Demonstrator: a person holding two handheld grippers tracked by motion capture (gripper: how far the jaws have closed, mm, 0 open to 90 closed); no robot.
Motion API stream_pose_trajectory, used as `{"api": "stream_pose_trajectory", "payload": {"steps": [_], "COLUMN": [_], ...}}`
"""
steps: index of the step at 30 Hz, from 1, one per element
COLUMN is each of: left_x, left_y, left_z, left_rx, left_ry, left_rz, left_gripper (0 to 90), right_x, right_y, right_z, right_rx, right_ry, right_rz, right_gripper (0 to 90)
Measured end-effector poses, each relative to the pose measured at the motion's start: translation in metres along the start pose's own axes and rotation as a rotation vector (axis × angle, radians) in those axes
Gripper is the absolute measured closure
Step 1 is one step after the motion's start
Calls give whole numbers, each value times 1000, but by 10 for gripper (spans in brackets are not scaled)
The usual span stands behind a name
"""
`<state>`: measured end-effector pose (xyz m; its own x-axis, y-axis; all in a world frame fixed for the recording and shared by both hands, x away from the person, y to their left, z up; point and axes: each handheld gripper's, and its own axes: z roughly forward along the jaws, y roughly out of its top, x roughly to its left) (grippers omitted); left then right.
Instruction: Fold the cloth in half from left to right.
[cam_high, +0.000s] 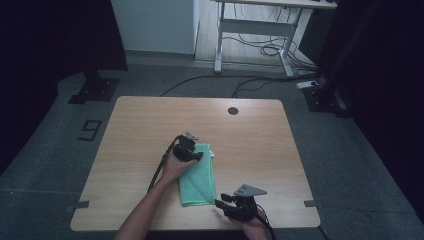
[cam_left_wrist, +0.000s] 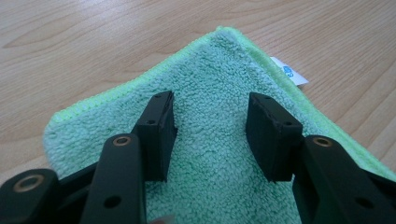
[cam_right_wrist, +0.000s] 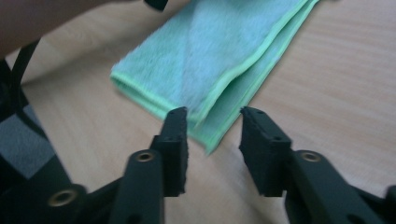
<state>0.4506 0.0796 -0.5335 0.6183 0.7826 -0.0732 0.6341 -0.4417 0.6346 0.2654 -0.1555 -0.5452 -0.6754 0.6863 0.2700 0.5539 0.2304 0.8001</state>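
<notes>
Green microfibre cloth (cam_high: 198, 176) lay folded on the wooden table (cam_high: 140, 130), near the person's edge, approx. mid-width, long axis running away from the person. Fold looked done at least once: right gripper view showed two layers stacked w/ lime-stitched edges roughly matched, top layer sitting slightly inside the lower one at the near corner. White care label (cam_left_wrist: 289, 71) stuck out at the far corner. Left gripper (cam_high: 191, 151) was over the cloth's far end, jaws part open, pads resting down on or just above the pile w/ cloth between them but not pinched; left gripper view showed flat, unbunched terry in the gap. Right gripper (cam_high: 223, 198) sat just off the near right corner, jaws also part open, nothing in them; corner lay just ahead of the tips, not touching as far as could be told. Judgement: lengthwise fold prob. complete, corner let go. Left to do, if a smaller packet was wanted: another fold end to end, then squaring the edges; otherwise only smoothing and pulling both grippers clear. Edges weren't perfectly aligned at the near end.
</notes>
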Motion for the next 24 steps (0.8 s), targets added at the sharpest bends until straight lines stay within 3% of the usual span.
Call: {"api": "stream_pose_trajectory", "payload": {"steps": [5, 9, 12, 15, 18, 21, 24], "left_x": [0, 0, 0, -1, -2, -2, -2], "left_y": [0, 0, 0, 0, 0, -1, -1], "left_z": [0, 0, 0, 0, 0, 0, 0], "left_rx": [0, 0, 1, 3, 3, 2, -2], "left_ry": [1, 3, 0, -1, -1, 0, -3], "left_rz": [-1, 2, 4, 5, 3, 9, 9], "left_gripper": [516, 515, 513, 506, 503, 501, 499], "right_x": [2, 2, 3, 6, 5, 4, 4], "right_y": [11, 13, 11, 9, 6, 2, 0], "right_z": [13, 26, 25, 20, 17, 17, 16], "right_rx": [8, 41, 54, 51, 53, 67, 82], "right_ry": [14, -5, -9, -37, -55, -37, -36], "right_rz": [-17, -37, -54, -72, -62, -33, -36], "right_gripper": [599, 755, 847, 866, 866, 849, 837]}}
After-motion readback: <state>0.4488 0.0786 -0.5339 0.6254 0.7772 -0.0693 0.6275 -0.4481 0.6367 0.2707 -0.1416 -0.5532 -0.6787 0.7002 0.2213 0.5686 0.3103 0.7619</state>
